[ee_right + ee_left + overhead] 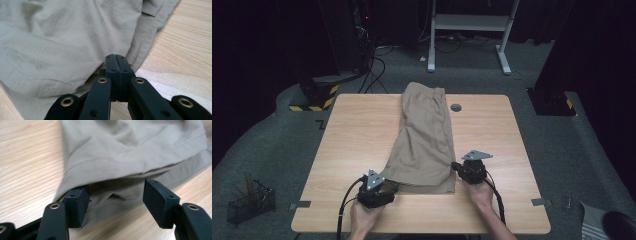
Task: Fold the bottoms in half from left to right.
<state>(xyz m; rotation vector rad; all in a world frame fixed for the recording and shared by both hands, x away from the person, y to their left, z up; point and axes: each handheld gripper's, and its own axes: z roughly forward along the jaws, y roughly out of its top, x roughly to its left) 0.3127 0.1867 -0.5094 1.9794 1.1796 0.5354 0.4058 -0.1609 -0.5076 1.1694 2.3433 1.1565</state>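
We see tan shorts (pixel 424 142) lying lengthwise mid-table (pixel 352 130), waistband at 12 o'clock, hems at 6. Our L gripper (pixel 384 187) sits at the hem's 7 o'clock corner w/ jaws apart; the lower hem layer (pixel 117 197) lies between the pads, not pinched. Our R gripper (pixel 458 166) is at the 5 o'clock edge, jaws pressed together right at the fabric edge (pixel 140 53); can't tell if cloth's caught between them.
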